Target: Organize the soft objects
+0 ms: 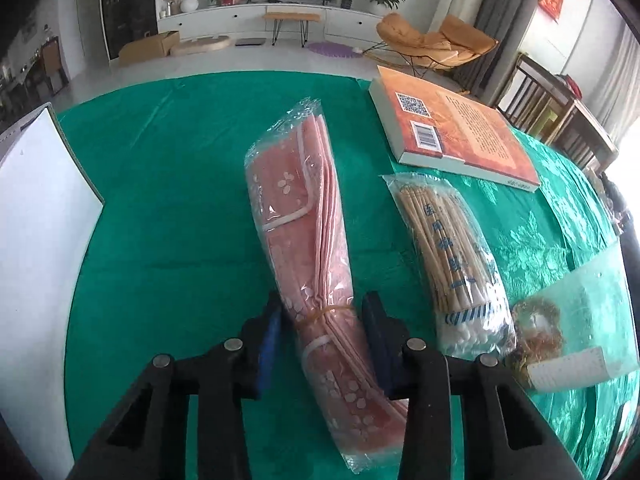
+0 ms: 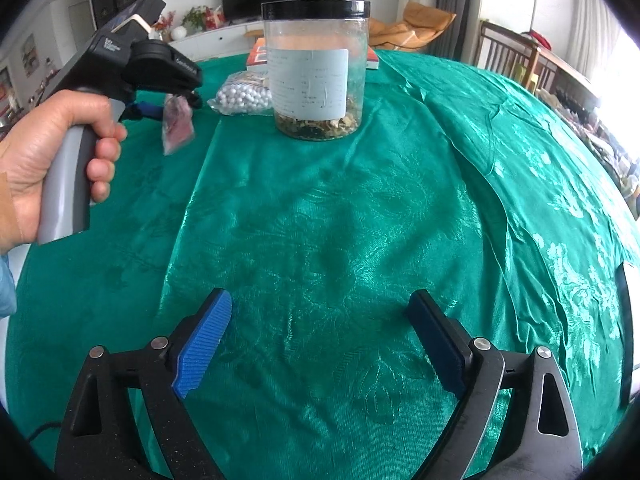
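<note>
My left gripper (image 1: 322, 320) is shut on a pink cloth pack (image 1: 304, 220), a folded flowered cloth in clear plastic bound with a rubber band. The pack is held above the green tablecloth (image 1: 168, 200). In the right wrist view the left gripper (image 2: 160, 76) is at the upper left, held by a hand, with the pink pack (image 2: 178, 126) hanging from it. A bag of cotton swabs (image 1: 452, 264) lies right of the pack; it also shows in the right wrist view (image 2: 244, 98). My right gripper (image 2: 320, 340) is open and empty over the cloth.
An orange book (image 1: 452, 128) lies at the far right of the table. A clear jar with a black lid (image 2: 318, 68) holds dried bits; it shows at the right edge of the left view (image 1: 568, 320). A white box (image 1: 36, 208) stands at the left.
</note>
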A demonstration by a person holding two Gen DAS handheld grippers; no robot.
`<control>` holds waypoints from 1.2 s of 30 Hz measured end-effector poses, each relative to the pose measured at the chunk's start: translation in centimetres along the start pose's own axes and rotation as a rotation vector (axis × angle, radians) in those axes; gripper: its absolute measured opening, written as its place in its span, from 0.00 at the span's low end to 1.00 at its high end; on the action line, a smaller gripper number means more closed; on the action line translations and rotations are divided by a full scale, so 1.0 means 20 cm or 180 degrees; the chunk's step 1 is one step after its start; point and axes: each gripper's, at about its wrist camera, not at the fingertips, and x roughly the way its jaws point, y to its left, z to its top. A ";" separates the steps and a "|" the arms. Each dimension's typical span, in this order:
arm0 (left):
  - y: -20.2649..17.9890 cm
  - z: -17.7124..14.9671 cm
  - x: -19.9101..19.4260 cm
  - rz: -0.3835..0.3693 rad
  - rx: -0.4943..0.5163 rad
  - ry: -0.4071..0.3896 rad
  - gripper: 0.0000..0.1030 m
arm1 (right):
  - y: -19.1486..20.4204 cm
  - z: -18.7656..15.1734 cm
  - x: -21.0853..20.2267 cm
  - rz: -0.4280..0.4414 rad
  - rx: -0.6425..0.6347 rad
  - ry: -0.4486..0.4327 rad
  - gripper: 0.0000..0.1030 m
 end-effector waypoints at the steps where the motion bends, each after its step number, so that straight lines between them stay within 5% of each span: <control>1: 0.02 -0.02 -0.03 -0.0014 0.0057 0.0041 0.35 | 0.00 0.00 0.00 0.0001 0.0000 0.0000 0.90; 11: 0.19 -0.45 -0.44 0.0161 0.0677 0.0348 0.37 | 0.00 0.00 0.00 0.0001 0.0001 0.0000 0.90; 18: 0.22 -0.58 -0.53 0.0142 0.0735 0.0447 0.71 | 0.00 0.00 0.00 0.0002 0.0001 -0.0001 0.90; 22: 0.17 -0.48 -0.71 0.0065 0.0727 0.0134 0.72 | 0.00 0.00 0.00 0.0001 0.0001 -0.0001 0.90; 26: 0.06 -0.21 -0.77 -0.0354 0.0599 -0.0090 0.84 | 0.00 0.00 0.00 0.0001 0.0002 -0.0002 0.90; 29: -0.04 0.00 -0.61 -0.0653 0.0500 0.0026 0.84 | 0.00 0.00 0.00 0.0002 0.0002 -0.0002 0.90; 36: -0.18 0.23 -0.04 -0.0559 0.0090 0.0488 0.83 | 0.00 0.00 0.00 0.0002 0.0001 -0.0003 0.90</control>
